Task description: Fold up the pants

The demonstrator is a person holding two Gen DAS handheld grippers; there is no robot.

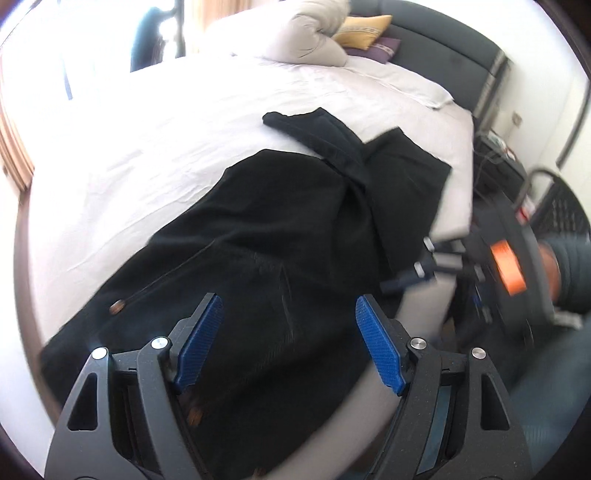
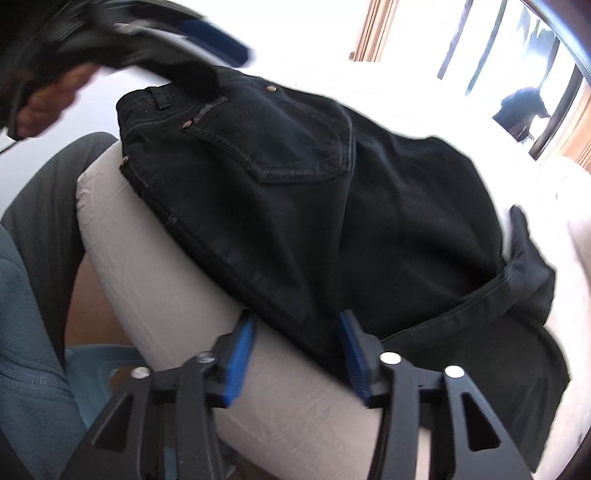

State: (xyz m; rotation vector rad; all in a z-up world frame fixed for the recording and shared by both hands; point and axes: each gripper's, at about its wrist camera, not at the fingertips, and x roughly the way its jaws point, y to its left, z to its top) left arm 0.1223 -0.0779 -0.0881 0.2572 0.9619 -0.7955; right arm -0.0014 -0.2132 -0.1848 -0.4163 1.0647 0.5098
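Observation:
Black pants (image 1: 277,221) lie across the white bed (image 1: 147,140), waist end toward me and legs stretched out toward the pillows. My left gripper (image 1: 289,301) hovers open over the waist part, with nothing between its blue pads. In the right wrist view the pants (image 2: 314,184) show a back pocket (image 2: 280,140) facing up. My right gripper (image 2: 295,319) is open at the mattress edge; the pants' side seam lies between its fingers, not pinched. The left gripper (image 2: 218,33) appears blurred at the top left, with a hand (image 2: 48,96) holding it. The right gripper (image 1: 432,258) shows blurred beside the bed.
Pale pillows (image 1: 314,33), a yellow cushion (image 1: 364,31) and a dark headboard (image 1: 443,40) sit at the bed's far end. A nightstand with cables (image 1: 495,158) stands beside it. The person's grey-clad leg (image 2: 44,192) is against the mattress side (image 2: 166,277). Bright windows lie beyond the bed.

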